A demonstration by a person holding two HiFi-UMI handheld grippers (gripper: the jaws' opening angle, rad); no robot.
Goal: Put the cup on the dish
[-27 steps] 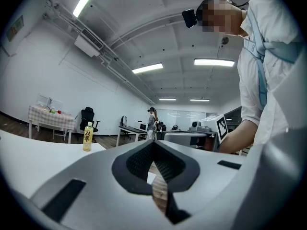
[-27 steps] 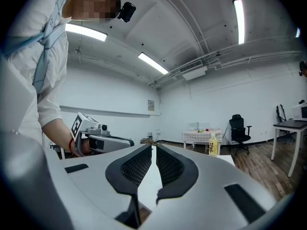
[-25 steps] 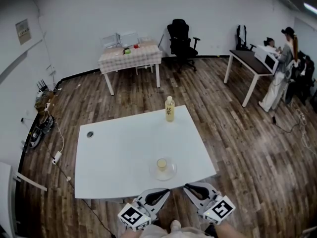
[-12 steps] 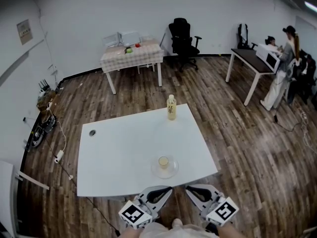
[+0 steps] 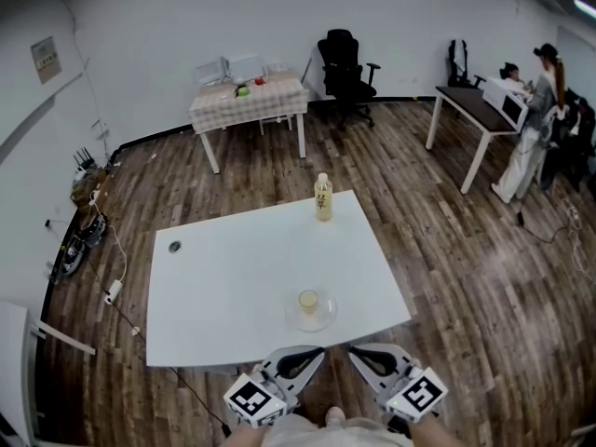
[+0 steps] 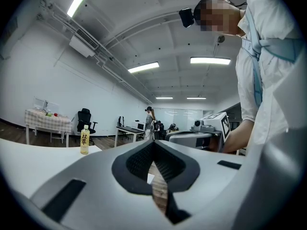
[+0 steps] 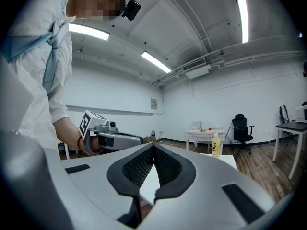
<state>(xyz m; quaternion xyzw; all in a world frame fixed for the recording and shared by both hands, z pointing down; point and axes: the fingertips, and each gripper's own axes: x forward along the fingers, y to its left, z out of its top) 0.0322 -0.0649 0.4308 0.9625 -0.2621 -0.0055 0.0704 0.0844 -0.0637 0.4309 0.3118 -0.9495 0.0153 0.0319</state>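
A small pale cup (image 5: 308, 300) stands upright on a clear glass dish (image 5: 322, 319) near the front edge of the white table (image 5: 233, 287). Both grippers hang low in front of that edge, apart from the dish. My left gripper (image 5: 315, 353) is shut with nothing in it; its tips meet in the left gripper view (image 6: 153, 143). My right gripper (image 5: 358, 351) sits beside it. Its jaws are closing the last bit and stand together with nothing between them (image 7: 153, 146). Neither gripper view shows the cup or the dish.
A yellow drink bottle (image 5: 323, 197) stands at the table's far edge, and a round cable hole (image 5: 174, 247) lies at its left. Farther off are a checked-cloth table (image 5: 248, 101), a black office chair (image 5: 343, 61), and a desk (image 5: 470, 115) with people (image 5: 540, 119) by it.
The head view has shifted a little, so the table and dish sit slightly higher and to the right. Both grippers stay low before the table edge. The cup stays on the dish.
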